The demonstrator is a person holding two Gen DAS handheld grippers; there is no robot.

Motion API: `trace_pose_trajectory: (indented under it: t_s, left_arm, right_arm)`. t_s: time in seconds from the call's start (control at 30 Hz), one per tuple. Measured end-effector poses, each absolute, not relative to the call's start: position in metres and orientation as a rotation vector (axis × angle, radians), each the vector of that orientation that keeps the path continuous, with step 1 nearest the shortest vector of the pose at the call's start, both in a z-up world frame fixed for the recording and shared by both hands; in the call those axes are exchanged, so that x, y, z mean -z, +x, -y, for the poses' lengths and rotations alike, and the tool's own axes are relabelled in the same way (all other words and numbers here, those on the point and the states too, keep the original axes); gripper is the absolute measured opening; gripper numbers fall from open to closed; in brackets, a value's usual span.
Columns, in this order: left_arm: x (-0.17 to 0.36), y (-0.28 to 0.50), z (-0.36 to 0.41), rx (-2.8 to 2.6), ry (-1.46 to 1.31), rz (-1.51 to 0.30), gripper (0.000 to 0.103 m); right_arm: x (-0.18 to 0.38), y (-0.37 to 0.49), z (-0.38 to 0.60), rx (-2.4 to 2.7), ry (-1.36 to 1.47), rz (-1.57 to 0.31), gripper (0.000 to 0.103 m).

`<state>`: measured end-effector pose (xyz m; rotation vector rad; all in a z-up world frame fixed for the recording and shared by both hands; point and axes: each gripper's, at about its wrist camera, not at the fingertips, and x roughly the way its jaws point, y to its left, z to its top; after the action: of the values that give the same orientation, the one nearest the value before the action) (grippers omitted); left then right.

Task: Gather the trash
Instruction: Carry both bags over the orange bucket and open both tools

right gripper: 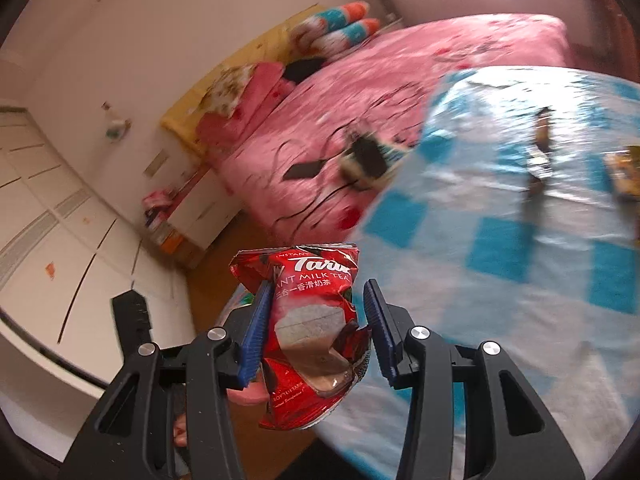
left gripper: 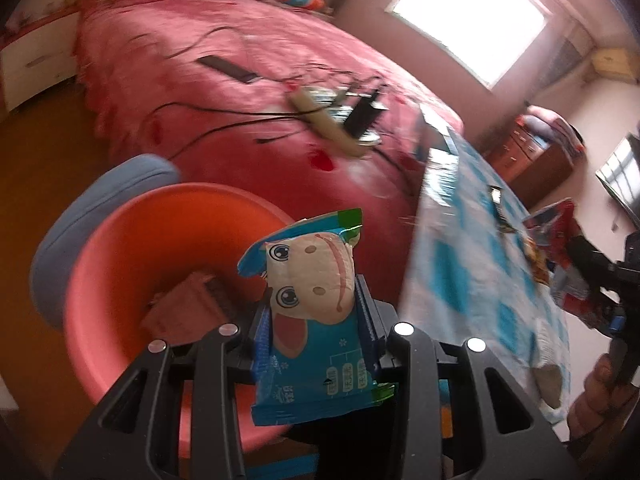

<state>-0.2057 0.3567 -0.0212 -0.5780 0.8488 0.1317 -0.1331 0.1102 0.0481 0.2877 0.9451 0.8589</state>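
My left gripper (left gripper: pixel 314 312) is shut on a blue snack wrapper with a cartoon cow face (left gripper: pixel 310 280) and holds it above an orange plastic basin (left gripper: pixel 132 240) that has a brown crumpled piece (left gripper: pixel 188 304) inside. My right gripper (right gripper: pixel 318 320) is shut on a red milk tea packet (right gripper: pixel 312 328), held in the air beside the table with the blue-and-white checked cloth (right gripper: pixel 520 240). The right gripper with its red packet also shows in the left wrist view (left gripper: pixel 568 264). More wrappers lie on the table (right gripper: pixel 538 152), blurred.
A bed with a pink cover (left gripper: pixel 240 92) holds a power strip (left gripper: pixel 332 124), cables and a dark flat device (left gripper: pixel 228 68). A blue stool (left gripper: pixel 80 220) stands under the basin. A yellow wrapper (right gripper: pixel 624 172) lies at the table's right. White cabinets (right gripper: pixel 60 220) stand left.
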Motion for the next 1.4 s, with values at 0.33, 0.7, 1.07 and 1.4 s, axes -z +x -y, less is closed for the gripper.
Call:
trace_pose_trajectory:
  t_s: [0.33, 0.7, 1.07, 1.4]
  left_arm:
    - [0.051, -0.224, -0.400, -0.258, -0.644, -0.872, 0.040]
    - [0.048, -0.234, -0.413, -0.428, -0.572, -0.856, 0.079]
    - [0.040, -0.221, -0.386, -0.389, -0.511, -0.869, 0.082]
    - [0.025, -0.204, -0.343, -0.340, -0.414, -0.883, 0.085]
  right_arm:
    - [-0.044, -0.148, -0.200, -0.997, 0.214, -0.979, 0.052]
    - [-0.023, -0.147, -0.191, -0.901, 0.193, -0.988, 0.087]
    - [-0.029, -0.166, -0.148, -0.766, 0.038, -0.834, 0.090]
    - [-0.032, -0.174, -0.121, -0.741, 0.027, -0.792, 0.094]
